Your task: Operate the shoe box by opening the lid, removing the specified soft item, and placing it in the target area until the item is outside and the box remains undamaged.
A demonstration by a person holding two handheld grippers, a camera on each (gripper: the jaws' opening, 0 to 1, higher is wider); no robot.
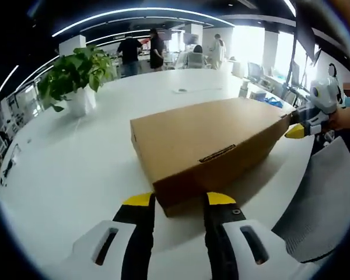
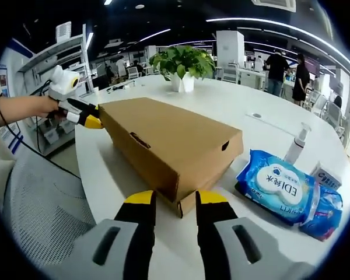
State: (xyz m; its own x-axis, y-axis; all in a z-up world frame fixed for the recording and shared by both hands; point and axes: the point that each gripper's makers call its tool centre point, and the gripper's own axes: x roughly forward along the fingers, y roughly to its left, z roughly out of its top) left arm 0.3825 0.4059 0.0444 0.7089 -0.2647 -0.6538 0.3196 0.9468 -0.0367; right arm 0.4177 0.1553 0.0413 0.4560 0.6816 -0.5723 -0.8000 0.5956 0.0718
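The left gripper [image 1: 179,200] stood with its jaws parted around one bottom corner of the closed shoe box [image 1: 207,143]; whether the yellow tips touched the cardboard could not be confirmed. The right gripper [image 2: 169,198] was likewise apart at the opposite corner, apparently gripping nothing. The box lay flat on the white table [image 1: 76,169], lid down, its contents hidden. A potted plant [image 2: 182,64] stood beyond it. Beside the box lay a blue wipes pack [image 2: 277,188] and a spray bottle [image 2: 296,146], a further blue packet partly cut off at the edge.
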